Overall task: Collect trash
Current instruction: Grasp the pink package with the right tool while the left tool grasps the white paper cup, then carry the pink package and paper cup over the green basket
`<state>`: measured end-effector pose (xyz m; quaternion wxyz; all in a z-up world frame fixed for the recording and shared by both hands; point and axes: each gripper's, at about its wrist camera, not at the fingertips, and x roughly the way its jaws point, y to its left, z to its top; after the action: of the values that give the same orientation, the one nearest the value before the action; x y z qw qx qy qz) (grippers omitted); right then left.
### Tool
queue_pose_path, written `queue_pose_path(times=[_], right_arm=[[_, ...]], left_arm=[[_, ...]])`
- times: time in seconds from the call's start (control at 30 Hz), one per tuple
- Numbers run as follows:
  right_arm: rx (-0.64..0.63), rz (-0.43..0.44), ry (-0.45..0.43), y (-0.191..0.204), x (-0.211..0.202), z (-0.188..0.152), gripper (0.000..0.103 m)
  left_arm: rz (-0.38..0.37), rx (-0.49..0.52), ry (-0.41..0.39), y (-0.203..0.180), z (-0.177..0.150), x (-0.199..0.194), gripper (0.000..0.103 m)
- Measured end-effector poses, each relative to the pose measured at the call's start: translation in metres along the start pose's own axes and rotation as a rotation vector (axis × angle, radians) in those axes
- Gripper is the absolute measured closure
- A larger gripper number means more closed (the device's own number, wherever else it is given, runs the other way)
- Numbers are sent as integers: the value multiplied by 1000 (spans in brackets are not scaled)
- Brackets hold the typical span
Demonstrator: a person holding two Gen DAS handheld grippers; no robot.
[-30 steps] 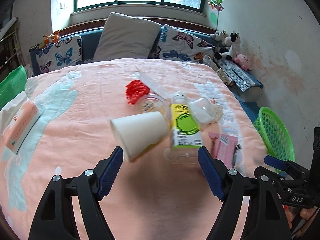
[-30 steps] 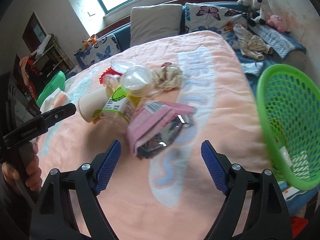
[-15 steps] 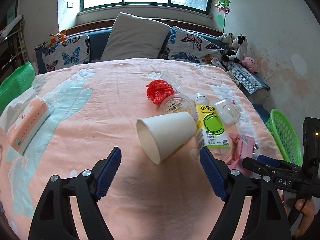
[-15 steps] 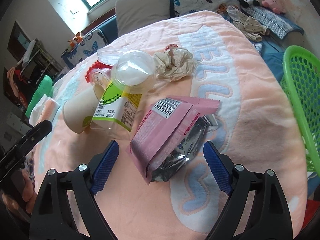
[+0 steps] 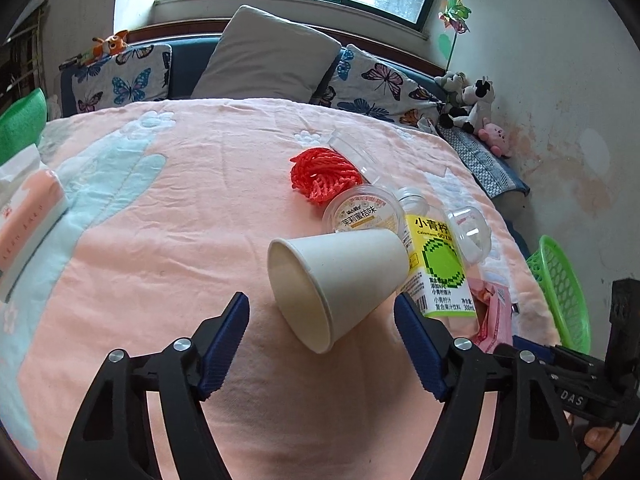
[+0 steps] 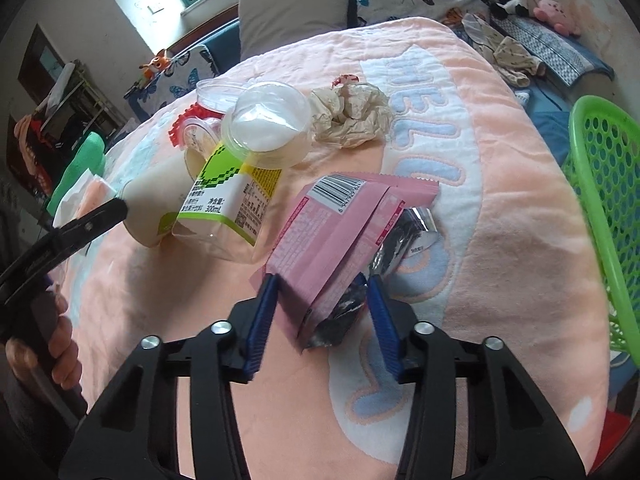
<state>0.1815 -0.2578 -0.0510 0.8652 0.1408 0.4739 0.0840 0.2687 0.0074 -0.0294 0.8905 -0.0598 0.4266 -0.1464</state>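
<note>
Trash lies on a pink bedspread (image 5: pixel 180 240). A white paper cup (image 5: pixel 336 280) lies on its side, mouth toward me. My left gripper (image 5: pixel 320 312) is closing with the cup's rim between its fingertips, and the pads are not pressing on it. Behind the cup lie a bottle with a yellow-green label (image 5: pixel 440 264), a sealed jelly tub (image 5: pixel 362 212) and a red net (image 5: pixel 320 172). In the right wrist view my right gripper (image 6: pixel 320 296) is shut on the near end of a pink snack wrapper (image 6: pixel 340 224) with a silver lining.
A green plastic basket (image 6: pixel 604 200) stands off the bed's right edge. A clear dome lid (image 6: pixel 268 124) and crumpled paper (image 6: pixel 352 114) lie behind the wrapper. A tissue pack (image 5: pixel 28 216) sits at the left. Pillows and plush toys line the headboard.
The right gripper sank onto the pink wrapper and shut on its near end. The left gripper moved in toward the paper cup, and its jaws narrowed a little.
</note>
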Motion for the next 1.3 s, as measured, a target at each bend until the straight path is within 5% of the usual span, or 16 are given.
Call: queue_pose_path(times=[0.1, 0.27, 0.53, 0.6, 0.67, 0.97, 1.07, 1.3], right_arm=[[-15, 4, -7, -1, -6, -2, 67], [-28, 5, -19, -5, -14, -4, 72], [-13, 1, -21, -9, -18, -5, 67], [-8, 7, -32, -7, -19, -5, 43], [-18, -13, -47, -4, -20, -3, 33], [33, -76, -21, -6, 10, 10, 34], [31, -63, -18, -5, 13, 8, 50], [-43, -63, -43, 4, -4, 2, 60]], left_arm=[[-29, -16, 5, 1, 2, 7, 43], [-65, -22, 22, 0, 2, 14, 74], [-90, 0, -7, -10, 1, 5, 94], [-90, 4, -13, -10, 1, 2, 96], [-93, 8, -17, -10, 1, -1, 99], [-94, 11, -27, -3, -1, -12, 99], [-101, 12, -38, -1, 0, -21, 99], [-138, 26, -74, -11, 0, -44, 99]])
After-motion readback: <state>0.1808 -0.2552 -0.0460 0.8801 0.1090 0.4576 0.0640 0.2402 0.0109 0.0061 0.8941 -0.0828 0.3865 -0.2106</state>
